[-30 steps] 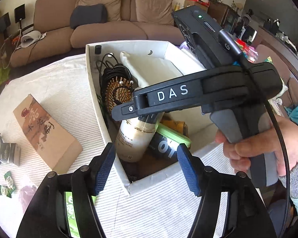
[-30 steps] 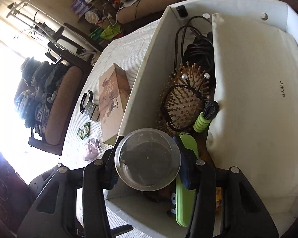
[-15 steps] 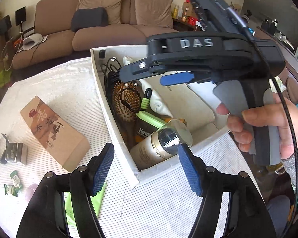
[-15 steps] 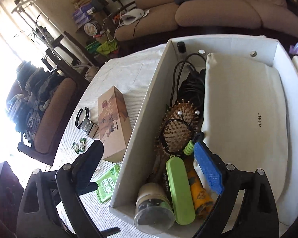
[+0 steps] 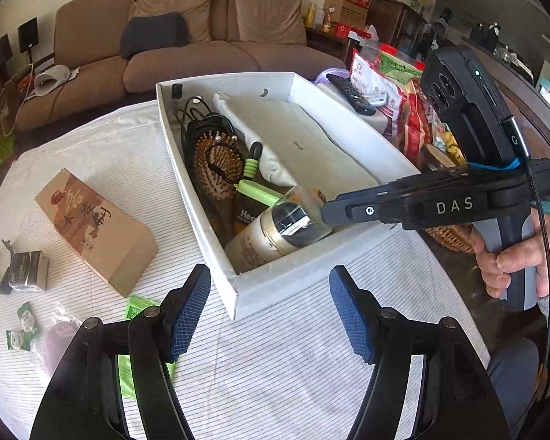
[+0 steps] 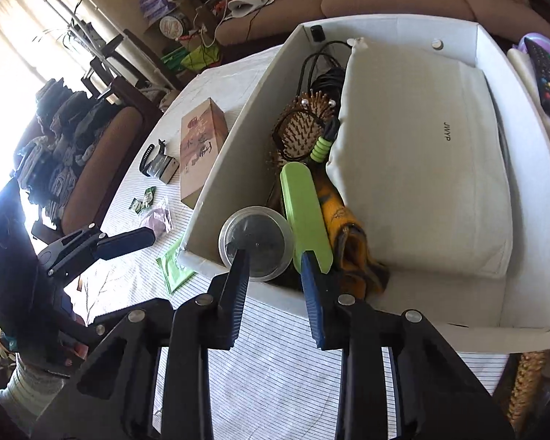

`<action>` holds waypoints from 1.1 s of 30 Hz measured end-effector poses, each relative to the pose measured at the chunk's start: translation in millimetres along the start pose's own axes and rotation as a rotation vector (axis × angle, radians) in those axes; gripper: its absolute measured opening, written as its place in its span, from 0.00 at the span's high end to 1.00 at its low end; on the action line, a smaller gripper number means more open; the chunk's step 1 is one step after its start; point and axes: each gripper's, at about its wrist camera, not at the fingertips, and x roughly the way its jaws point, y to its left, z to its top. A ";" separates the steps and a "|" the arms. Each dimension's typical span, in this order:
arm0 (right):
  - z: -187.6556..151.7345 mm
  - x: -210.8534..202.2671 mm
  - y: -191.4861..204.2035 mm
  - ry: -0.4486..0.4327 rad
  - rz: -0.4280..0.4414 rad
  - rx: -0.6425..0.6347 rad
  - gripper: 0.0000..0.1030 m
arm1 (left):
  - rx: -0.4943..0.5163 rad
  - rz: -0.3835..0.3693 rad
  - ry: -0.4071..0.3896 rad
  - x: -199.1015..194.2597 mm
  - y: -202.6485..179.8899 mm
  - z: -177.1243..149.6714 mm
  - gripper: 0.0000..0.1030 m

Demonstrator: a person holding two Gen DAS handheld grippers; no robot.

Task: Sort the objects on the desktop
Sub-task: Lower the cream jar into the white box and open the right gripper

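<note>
The right gripper point(image 6: 273, 275) is seen with narrow, closing jaws and nothing between them, just short of the bottle point(image 6: 256, 242). The left gripper point(image 5: 269, 310) is held wide and empty above the striped tablecloth point(image 5: 275, 366). The cream bottle, clear-capped, lies tilted in the near corner of the white box point(image 5: 293, 278). Only the left view reveals its gold band.
</note>
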 end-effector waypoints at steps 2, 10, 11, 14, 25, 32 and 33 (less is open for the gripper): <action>-2.5 -2.6 -0.8 0.003 0.014 0.010 0.73 | 0.018 -0.001 0.005 -0.3 -5.3 -0.8 0.32; -1.8 5.4 4.7 0.040 0.035 -0.016 0.73 | 0.040 -0.018 0.015 7.6 -9.8 0.9 0.32; 3.2 8.6 6.3 0.044 0.043 -0.022 0.73 | 0.032 -0.019 0.014 8.1 -8.5 0.9 0.32; 22.0 10.1 8.9 0.010 0.017 -0.025 0.72 | 0.016 -0.023 0.014 9.0 -4.1 1.3 0.32; 107.8 76.7 10.4 0.014 0.030 0.036 0.61 | -0.020 -0.025 0.000 6.7 12.3 9.3 0.32; 113.8 100.4 30.3 0.042 -0.035 -0.080 0.60 | -0.042 -0.026 -0.008 5.3 27.6 11.8 0.32; 109.0 99.8 31.3 0.053 -0.015 -0.092 0.67 | -0.044 -0.030 -0.007 6.1 28.5 11.9 0.32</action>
